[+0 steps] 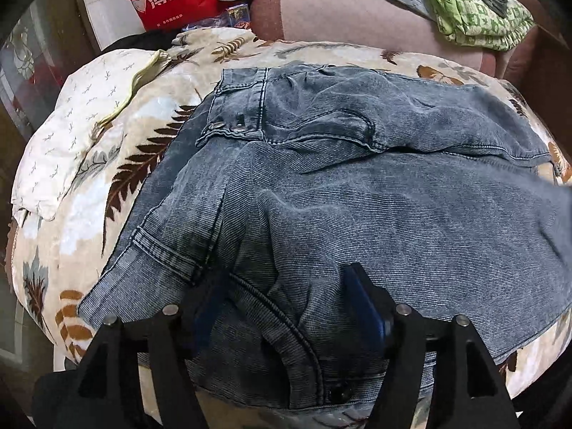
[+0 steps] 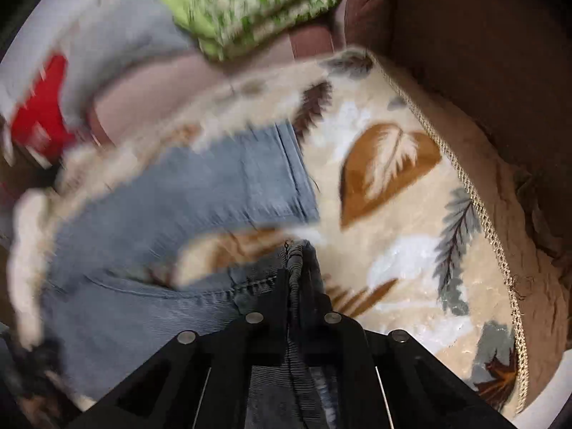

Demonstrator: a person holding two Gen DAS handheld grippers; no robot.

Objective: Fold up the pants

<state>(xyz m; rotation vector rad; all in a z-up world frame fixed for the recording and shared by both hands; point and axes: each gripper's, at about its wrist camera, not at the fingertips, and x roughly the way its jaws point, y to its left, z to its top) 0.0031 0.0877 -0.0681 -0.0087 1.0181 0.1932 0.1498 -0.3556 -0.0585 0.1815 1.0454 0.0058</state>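
Jeans (image 1: pixel 357 186): grey-blue, rumpled, spread mid-frame on leaf-print blanket (image 1: pixel 118 164), waistband toward upper centre. Left gripper (image 1: pixel 286 307): bottom centre, jaws wide apart with denim bunched between the fingers, not clamped. Right gripper (image 2: pixel 298 279): bottom centre, jaws pinched tight on a jeans fold; view blurred.

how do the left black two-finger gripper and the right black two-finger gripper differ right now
The left black two-finger gripper has its jaws spread wide, with the grey-blue denim pants bunched between them, ungripped. The right black two-finger gripper has its jaws pinched together on a fold of the pants. The left view is sharp; the right is motion-blurred. Both are over the leaf-print blanket.
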